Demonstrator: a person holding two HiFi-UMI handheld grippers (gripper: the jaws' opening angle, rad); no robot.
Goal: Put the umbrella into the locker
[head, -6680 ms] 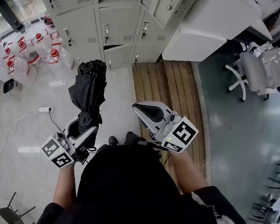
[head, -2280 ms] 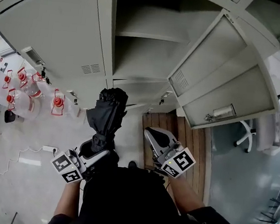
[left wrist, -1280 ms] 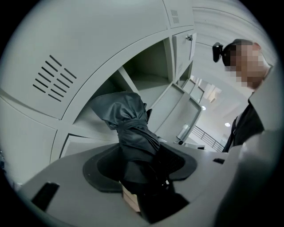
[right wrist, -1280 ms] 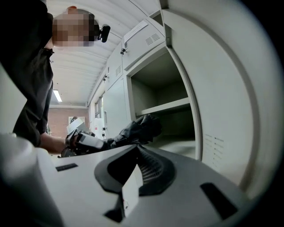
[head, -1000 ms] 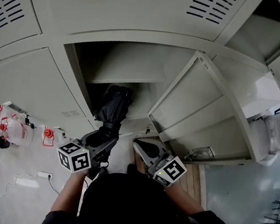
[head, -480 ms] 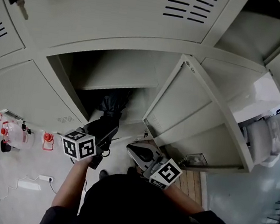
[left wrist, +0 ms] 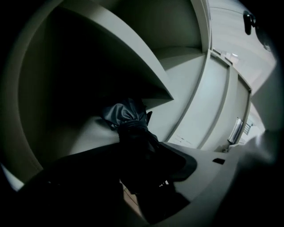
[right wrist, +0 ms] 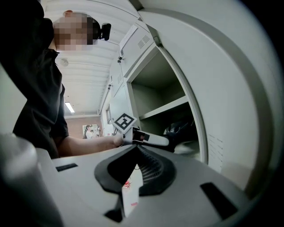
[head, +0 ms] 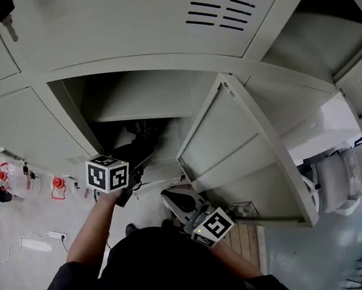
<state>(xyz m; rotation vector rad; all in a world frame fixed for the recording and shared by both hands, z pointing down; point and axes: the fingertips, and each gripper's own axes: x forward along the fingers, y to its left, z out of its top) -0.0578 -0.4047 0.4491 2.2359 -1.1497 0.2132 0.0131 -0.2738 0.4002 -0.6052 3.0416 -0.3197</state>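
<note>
The black folded umbrella point(head: 142, 132) lies partly inside the open locker compartment point(head: 149, 96), under its shelf. My left gripper point(head: 140, 158) is shut on the umbrella's near end, at the compartment's mouth. In the left gripper view the umbrella point(left wrist: 129, 119) runs forward from the left gripper point(left wrist: 146, 153) into the dark compartment point(left wrist: 133, 57). The locker door point(head: 232, 142) stands swung open to the right. My right gripper point(head: 176, 200) hangs low beside that door with its jaws together and nothing in them. From the right gripper point(right wrist: 133, 149) I see the left gripper point(right wrist: 171, 141) and the umbrella point(right wrist: 179, 128).
Shut locker doors surround the open one, and a key point(head: 3, 9) hangs in a lock at upper left. Water jugs with red caps point(head: 57, 184) stand on the floor at left, near a power strip point(head: 58, 235). A wooden floor strip point(head: 243, 236) lies at right.
My left gripper has pushed the umbrella farther into the compartment, so less of it shows. The right gripper has stayed low by the door.
</note>
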